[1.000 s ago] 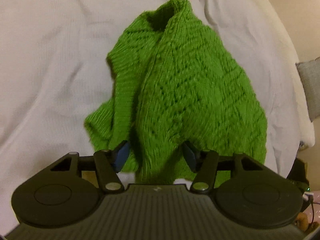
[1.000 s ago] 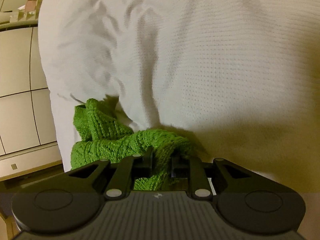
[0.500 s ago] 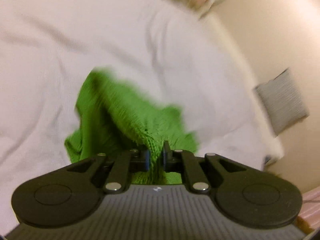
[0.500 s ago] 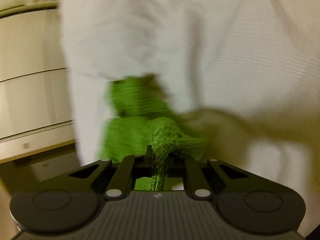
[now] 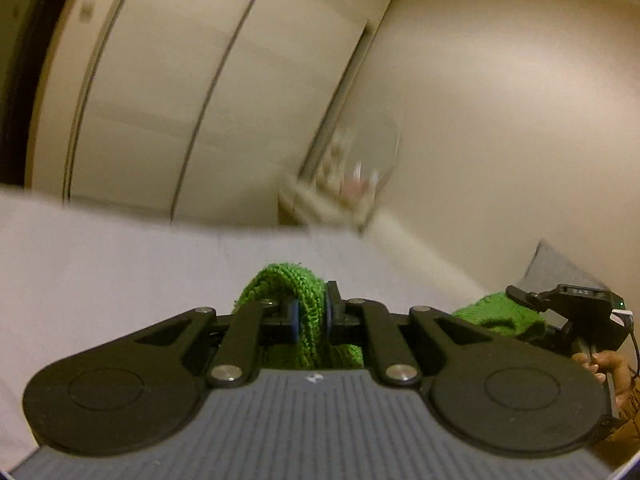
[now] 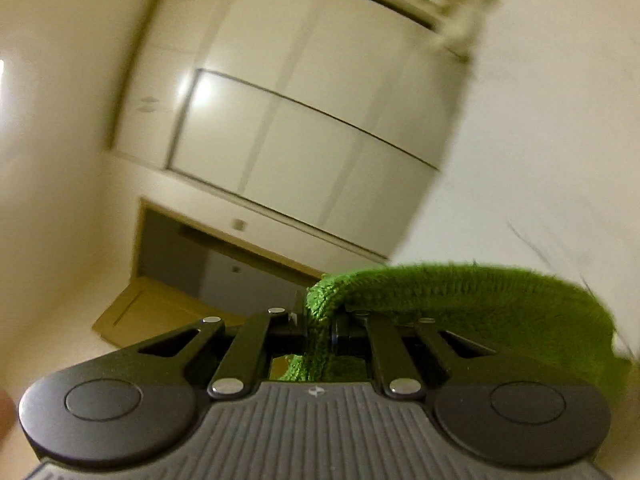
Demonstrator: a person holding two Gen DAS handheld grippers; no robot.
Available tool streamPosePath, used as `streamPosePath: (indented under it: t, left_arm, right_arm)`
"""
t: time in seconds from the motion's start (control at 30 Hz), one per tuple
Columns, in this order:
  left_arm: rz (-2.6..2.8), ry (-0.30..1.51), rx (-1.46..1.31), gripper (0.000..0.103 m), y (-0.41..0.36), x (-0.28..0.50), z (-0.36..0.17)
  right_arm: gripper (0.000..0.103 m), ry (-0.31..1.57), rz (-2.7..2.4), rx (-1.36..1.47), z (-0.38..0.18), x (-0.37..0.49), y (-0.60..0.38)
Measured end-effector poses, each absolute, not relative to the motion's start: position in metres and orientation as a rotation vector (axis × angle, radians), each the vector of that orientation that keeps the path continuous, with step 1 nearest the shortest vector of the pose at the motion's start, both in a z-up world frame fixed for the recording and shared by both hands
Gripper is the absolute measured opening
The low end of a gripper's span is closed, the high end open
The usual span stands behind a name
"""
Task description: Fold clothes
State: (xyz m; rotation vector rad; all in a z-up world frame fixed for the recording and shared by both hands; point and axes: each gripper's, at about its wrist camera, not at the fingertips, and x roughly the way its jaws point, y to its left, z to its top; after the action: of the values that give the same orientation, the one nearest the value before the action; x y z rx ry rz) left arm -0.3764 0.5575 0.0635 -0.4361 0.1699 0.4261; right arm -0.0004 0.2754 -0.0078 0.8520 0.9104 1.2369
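Above the white bed [image 5: 100, 264], we hold both grippers raised and pointing almost level toward the pale wardrobe doors [image 5: 168, 92], with the green knitted sweater [image 5: 298, 300] strung in the air between them. Our left gripper [image 5: 310, 314] is clenched on a bunched fold of it. Our right gripper [image 6: 320, 326] pinches another edge, and its hand [image 5: 606, 362] shows at the left view's right edge.

The green sweater [image 5: 306, 312] is chunky, rough knit with a fuzzy nap. Matt black plastic forms the left gripper [image 5: 310, 312], with shiny metal rivets [image 5: 226, 373] and ribbed grey housing. At ten o'clock, smooth glossy wardrobe doors [image 5: 160, 92]; white cloth bedsheet [image 5: 100, 264] looks matt.
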Motion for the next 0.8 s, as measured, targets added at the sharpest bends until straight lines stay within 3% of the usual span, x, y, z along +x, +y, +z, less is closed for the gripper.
streamPosePath:
  t: [0.1, 0.23, 0.43, 0.53, 0.6, 0.7, 0.8]
  left_arm:
    - [0.462, 0.08, -0.376, 0.009, 0.535, -0.403, 0.103]
    - [0.512, 0.094, -0.39, 0.009, 0.485, -0.455, 0.089]
    - [0.711, 0.386, -0.63, 0.012, 0.384, -0.529, -0.05]
    - [0.88, 0.635, -0.86, 0.012, 0.343, -0.559, -0.15]
    - [0.985, 0.797, -0.984, 0.008, 0.318, -0.577, -0.205]
    - [1.042, 0.875, -1.05, 0.009, 0.281, -0.596, -0.236]
    - [1.044, 0.841, -1.066, 0.011, 0.276, -0.588, -0.241]
  right_arm:
    - [0.011, 0.834, 1.327, 0.856, 0.031, -0.015, 0.272]
    - [0.011, 0.839, 1.425, 0.855, 0.024, -0.048, 0.246]
    - [0.012, 1.245, 1.306, 0.692, -0.123, -0.105, 0.172]
    - [0.022, 1.554, 1.072, 0.444, -0.227, -0.136, 0.13]
    - [0.022, 1.693, 0.912, 0.234, -0.286, -0.152, 0.099]
    - [0.022, 1.794, 0.823, 0.073, -0.332, -0.165, 0.061]
    - [0.031, 1.755, 0.859, -0.006, -0.34, -0.161, 0.055]
